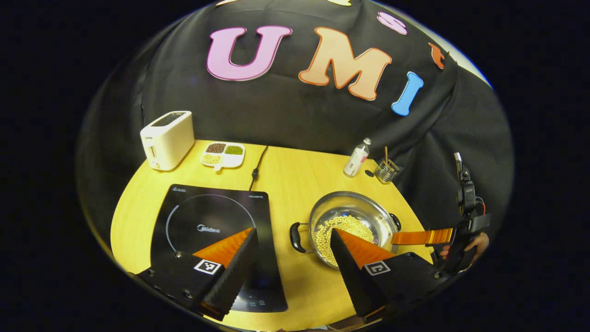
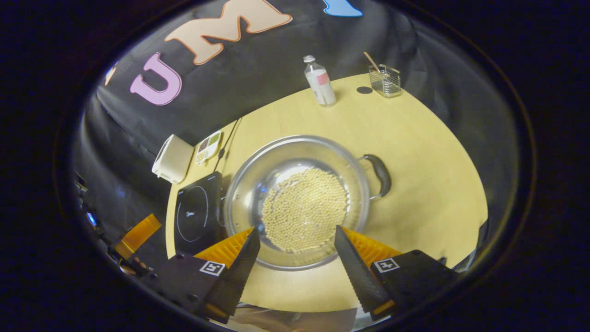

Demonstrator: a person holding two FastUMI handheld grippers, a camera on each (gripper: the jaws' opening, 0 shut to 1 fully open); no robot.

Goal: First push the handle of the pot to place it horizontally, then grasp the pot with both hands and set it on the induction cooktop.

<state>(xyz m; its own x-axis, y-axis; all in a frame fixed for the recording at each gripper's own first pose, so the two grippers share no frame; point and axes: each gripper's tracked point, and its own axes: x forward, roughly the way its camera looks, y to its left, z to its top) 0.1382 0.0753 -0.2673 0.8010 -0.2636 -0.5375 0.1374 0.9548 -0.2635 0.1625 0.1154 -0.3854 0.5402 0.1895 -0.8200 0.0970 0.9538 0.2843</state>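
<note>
The pot sits on the yellow tabletop, just to the right of the black induction cooktop, near it but not on it. The pot has two black handles. In the left gripper view one handle sticks out toward the cooktop and the other is on the far side, so a line from handle to handle runs nearly side to side. It looks to me as if the pot may already be turned about the right way, but I cannot be sure. The left tongs are wide open and hold nothing. They hang above the gap between cooktop and pot, so they are the nearer ones to the handle by the cooktop. The right tongs are also wide open and empty. They hang over the near rim of the pot, with the other handle off to their right. Inside the pot is a heap of little round yellow beans. At the back of the tabletop stand a white toaster, a small dish with four parts holding different grains, a small bottle and a wire holder with a stick in it. To lift the pot, each pair of tongs would need to reach its own side.
</note>
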